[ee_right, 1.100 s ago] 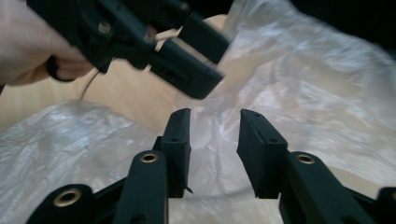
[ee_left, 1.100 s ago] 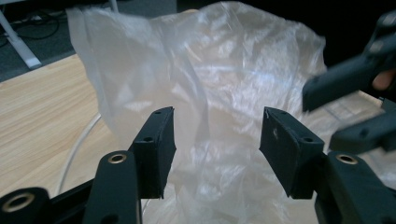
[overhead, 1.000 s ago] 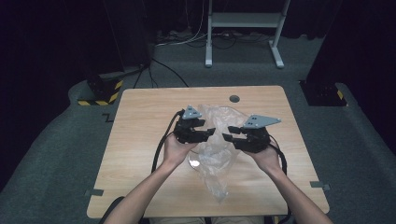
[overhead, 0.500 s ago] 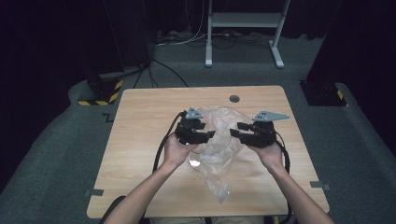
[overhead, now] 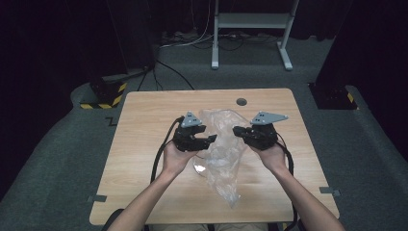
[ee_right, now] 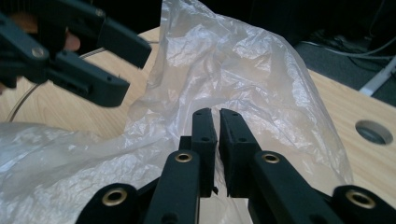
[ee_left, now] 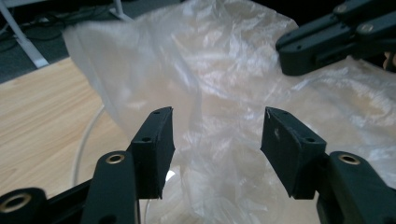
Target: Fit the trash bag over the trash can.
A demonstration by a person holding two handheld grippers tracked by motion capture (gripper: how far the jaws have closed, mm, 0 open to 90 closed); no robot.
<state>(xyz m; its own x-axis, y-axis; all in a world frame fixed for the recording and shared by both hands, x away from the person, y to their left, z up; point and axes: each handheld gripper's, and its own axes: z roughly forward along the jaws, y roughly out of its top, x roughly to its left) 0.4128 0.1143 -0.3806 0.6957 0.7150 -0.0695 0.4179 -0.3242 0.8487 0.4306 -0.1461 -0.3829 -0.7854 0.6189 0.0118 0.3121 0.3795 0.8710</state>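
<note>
Jaws told the two tools apart at once: those of the left gripper point(ee_left: 217, 154) stood wide apart with nothing between the pads, while those of the right gripper point(ee_right: 217, 140) were drawn nearly together, seemingly on a fold of film, though the gripper's own view did not show clearly whether any plastic was pinched between them.

Beneath both lay the wooden table point(overhead: 144, 125), and on it the plastic bag point(overhead: 222, 144), clear and crumpled, its upper part lifted off the wood between the two tools and its lower part trailing flat toward the person. That raised part, I judged, was held up from the right side, which would explain why the film rose in a peak just beyond the right jaws (it fell away in slopes on either side of them).

For the left jaws the bag stood straight ahead, a loose wall of film just past the pads and not yet between them. Their open stance and their aim at that wall suggested a second grip was being prepared, probably to part the bag's mouth.

A round cable hole point(ee_right: 372, 132) sat in the tabletop beyond the right jaws, well clear of the bag.
</note>
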